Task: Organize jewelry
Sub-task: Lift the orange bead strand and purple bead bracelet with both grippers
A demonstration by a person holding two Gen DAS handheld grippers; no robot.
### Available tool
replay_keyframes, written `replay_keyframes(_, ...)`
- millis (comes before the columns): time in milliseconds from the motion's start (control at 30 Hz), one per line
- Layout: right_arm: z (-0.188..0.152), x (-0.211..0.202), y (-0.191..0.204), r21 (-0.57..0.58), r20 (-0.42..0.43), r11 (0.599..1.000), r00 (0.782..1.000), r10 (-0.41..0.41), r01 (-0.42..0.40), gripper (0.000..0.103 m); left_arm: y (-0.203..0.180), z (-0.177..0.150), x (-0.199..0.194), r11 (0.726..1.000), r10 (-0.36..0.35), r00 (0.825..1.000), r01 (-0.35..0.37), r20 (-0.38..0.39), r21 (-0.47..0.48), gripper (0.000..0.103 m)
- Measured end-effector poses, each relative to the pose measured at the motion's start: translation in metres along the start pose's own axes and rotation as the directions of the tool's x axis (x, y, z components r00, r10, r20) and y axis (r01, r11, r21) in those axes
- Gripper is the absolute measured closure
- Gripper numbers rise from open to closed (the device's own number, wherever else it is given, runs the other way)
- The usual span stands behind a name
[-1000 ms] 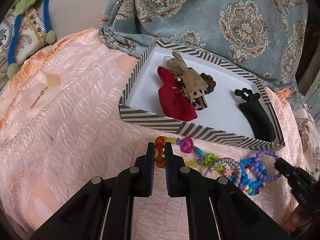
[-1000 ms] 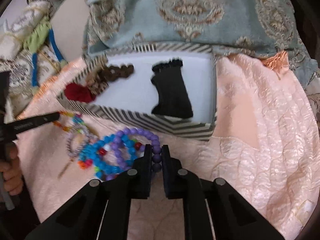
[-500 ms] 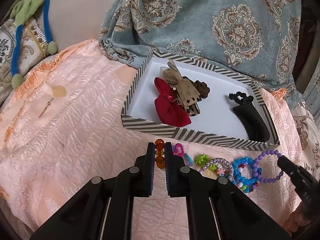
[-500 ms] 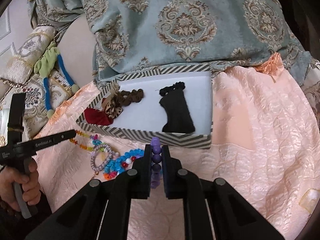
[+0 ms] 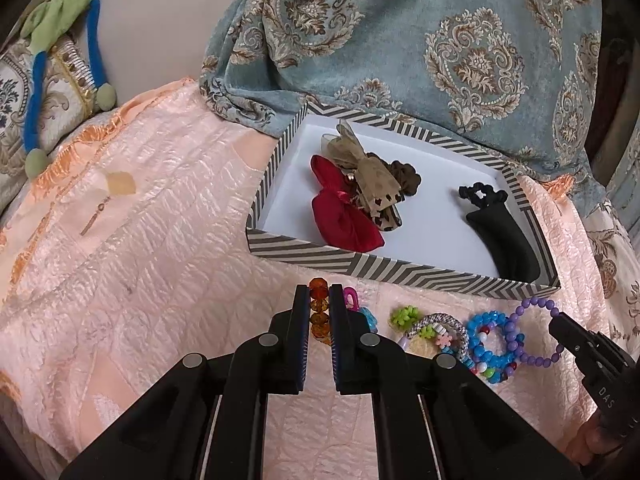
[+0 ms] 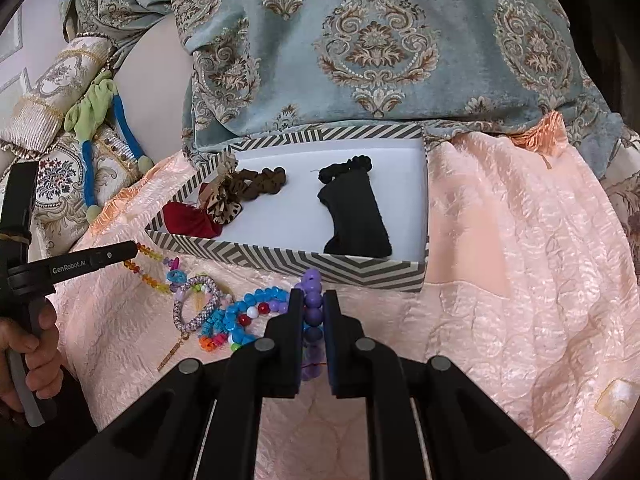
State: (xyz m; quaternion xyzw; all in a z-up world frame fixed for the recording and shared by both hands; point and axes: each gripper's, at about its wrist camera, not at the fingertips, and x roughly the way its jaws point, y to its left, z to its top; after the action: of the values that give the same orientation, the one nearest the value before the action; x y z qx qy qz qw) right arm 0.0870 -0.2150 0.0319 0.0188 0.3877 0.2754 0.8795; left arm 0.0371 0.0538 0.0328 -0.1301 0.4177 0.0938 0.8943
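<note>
The left claw is clamped narrowly on a string of amber and orange faceted beads, held just near of the striped, shallow cardboard box with a white floor. The right claw is pinched on a bracelet of round purple beads, also just near of the box's front wall. Between the two claws, on the peach quilted bedspread, lie a blue beaded bracelet, a grey-and-pink woven bracelet and small green flower-shaped beads, close together and partly overlapping. Inside the box, a dark red fabric bow sits at the left, touching a tan spotted fabric bow and a brown scrunchie; a black fabric pouch lies well apart at the right. A blue-grey damask curtain hangs beyond the box.
</note>
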Motion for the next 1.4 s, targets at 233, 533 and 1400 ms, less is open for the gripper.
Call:
replay_keyframes(233, -0.0010, 0.0042, 0.0001, 0.013, -0.022, 1.000, 1.000, -0.001, 0.002, 0.094, -0.0052, -0.0020, 0.0009, 1.000, 0.000, 1.000, 0.000, -0.003, 0.016, 0.103)
replay_keyframes(533, -0.0036, 0.0080, 0.0029, -0.010, -0.039, 0.999, 0.999, -0.035, 0.035, 0.094, -0.0069, -0.0024, 0.0015, 1.000, 0.002, 1.000, -0.002, -0.007, 0.028, 0.103)
replay_keyframes(1400, -0.0039, 0.0068, 0.0071, -0.032, -0.038, 0.999, 0.998, -0.046, 0.044, 0.094, -0.0094, -0.0039, 0.0025, 0.999, 0.005, 1.000, -0.005, -0.008, 0.041, 0.103)
